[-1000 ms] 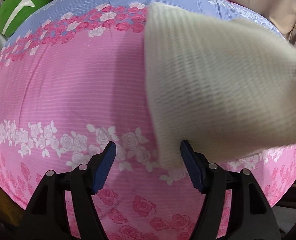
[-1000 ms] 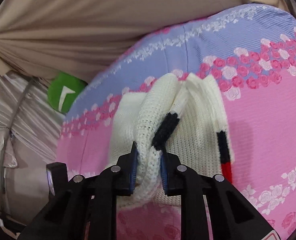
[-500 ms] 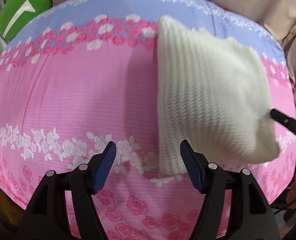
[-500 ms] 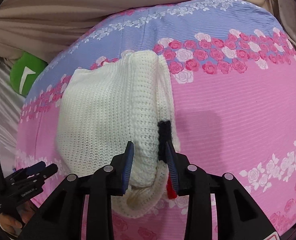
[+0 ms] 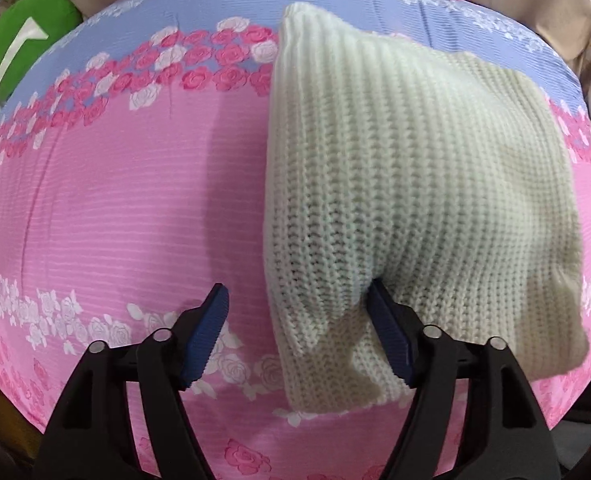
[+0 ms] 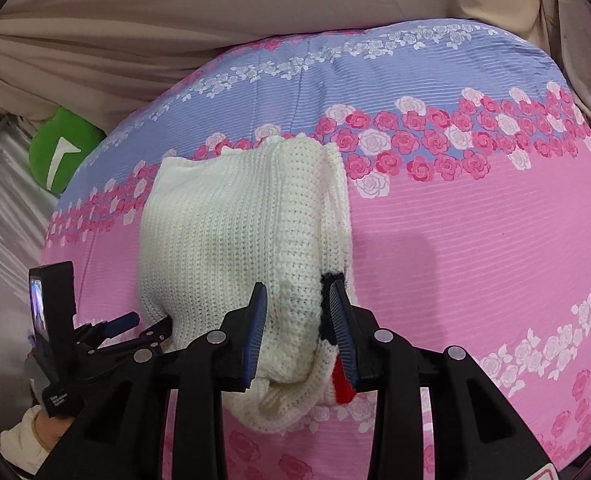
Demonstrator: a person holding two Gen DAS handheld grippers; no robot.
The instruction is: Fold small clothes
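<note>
A cream knitted garment point(image 5: 415, 184) lies folded on the pink floral bedsheet point(image 5: 115, 200). My left gripper point(image 5: 297, 292) straddles its near left corner, and its jaws are opening. The right finger point(image 5: 387, 332) digs into the knit while the left finger point(image 5: 207, 328) rests over bare sheet, clear of the fabric. In the right wrist view the garment point(image 6: 223, 232) shows a black and red trim at its right edge. My right gripper point(image 6: 297, 292) stands over that rolled edge, the fabric loose between its parted pads. The left gripper point(image 6: 147, 322) shows at the garment's left corner.
A green cushion point(image 5: 19, 32) sits off the bed's far left corner. Beige cloth point(image 6: 175, 20) hangs behind the bed. A person's hand and pale sleeve point(image 6: 35, 428) hold the left gripper at the bed's near left edge. Bare sheet point(image 6: 475, 260) stretches right of the garment.
The garment came down from a lifted, bunched hold and now lies flat. The right gripper's jaws widened off their tight grip. The left gripper moved in on the near corner and spread wider.
</note>
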